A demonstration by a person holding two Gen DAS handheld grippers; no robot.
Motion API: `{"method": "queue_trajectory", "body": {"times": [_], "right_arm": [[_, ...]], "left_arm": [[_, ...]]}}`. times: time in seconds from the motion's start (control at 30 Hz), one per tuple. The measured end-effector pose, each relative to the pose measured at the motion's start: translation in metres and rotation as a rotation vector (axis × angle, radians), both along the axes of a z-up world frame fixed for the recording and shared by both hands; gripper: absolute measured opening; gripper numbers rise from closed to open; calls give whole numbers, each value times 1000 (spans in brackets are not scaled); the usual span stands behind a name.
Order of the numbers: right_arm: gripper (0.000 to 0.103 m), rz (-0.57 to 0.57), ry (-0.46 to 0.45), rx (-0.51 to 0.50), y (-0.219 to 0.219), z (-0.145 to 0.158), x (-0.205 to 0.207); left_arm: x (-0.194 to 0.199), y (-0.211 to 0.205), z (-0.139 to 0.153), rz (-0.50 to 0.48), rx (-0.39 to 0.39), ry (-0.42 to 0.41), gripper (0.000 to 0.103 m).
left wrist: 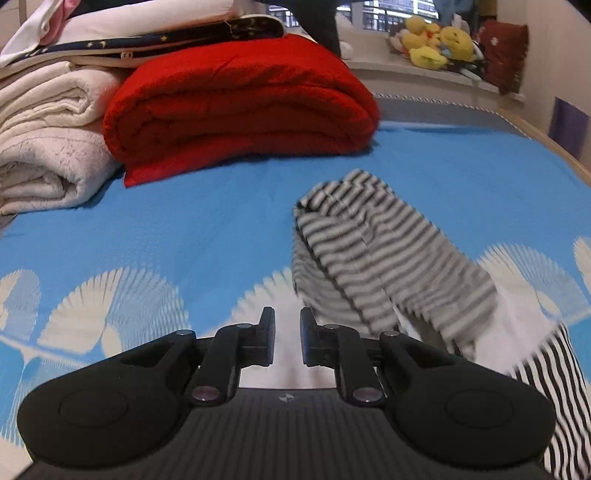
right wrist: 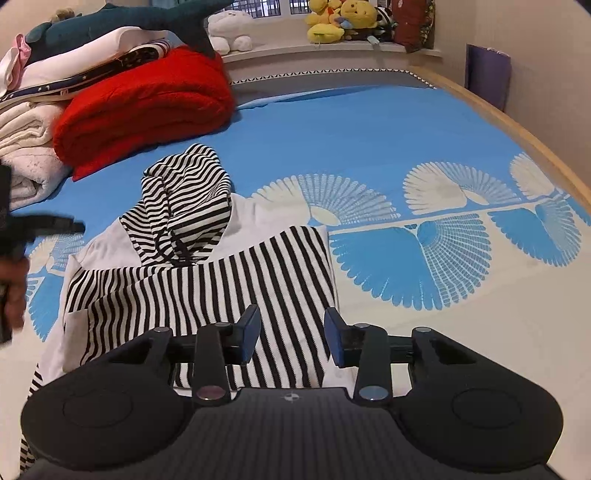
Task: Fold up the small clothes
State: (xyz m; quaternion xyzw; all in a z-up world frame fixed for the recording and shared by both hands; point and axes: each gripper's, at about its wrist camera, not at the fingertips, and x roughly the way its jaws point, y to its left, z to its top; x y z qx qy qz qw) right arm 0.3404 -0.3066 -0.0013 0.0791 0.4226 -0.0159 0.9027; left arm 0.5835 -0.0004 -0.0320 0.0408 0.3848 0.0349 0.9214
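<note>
Black-and-white striped cotton garment lies on the blue bedsheet with white fan pattern, partly folded: striped hood part bunched at the far end, white panel under it, striped body flat toward me.

Right gripper: I have it angled down over the near edge of the striped body. Cloth shows in the gap between the fingers and passes under them. Jaws at a middling gap; pads not pressing on the fabric as far as I see. Whether the fingertips touch the cloth, can't tell.

Left gripper: garment sits ahead and right of it, motion-blurred. Jaws narrow, a slim gap remains, nothing between the pads; only pale sheet shows through the gap. In the right wrist view it appears at the far left edge as a dark blur, with part of a hand on it, just left of the garment.

Background: folded red fleece blanket and cream folded towels stacked at the far left of the bed, well apart from the garment. Yellow plush toys on the window ledge.
</note>
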Motion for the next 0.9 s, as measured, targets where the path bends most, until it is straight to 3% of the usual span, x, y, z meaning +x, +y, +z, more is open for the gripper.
{"method": "queue_trajectory", "body": {"times": [0.2,0.53,0.6,0.73,0.9], "right_arm": [[40,-38,40,45,-9,-11,13],[40,-19,74,76,5,-31,29],[40,-13,86,75,8,-35,31],[40,-4,92,70,10,-41,34],[40,2,109,57,10,-47,37]], "left_arm": [[64,24,2,43,-105,13,22],[152,42,-36,63,-253,83,52],[170,38,-42,82,-246,71,54],[201,27,-55,81,-218,54,69],[238,19,-69,118,-203,52,71]]}}
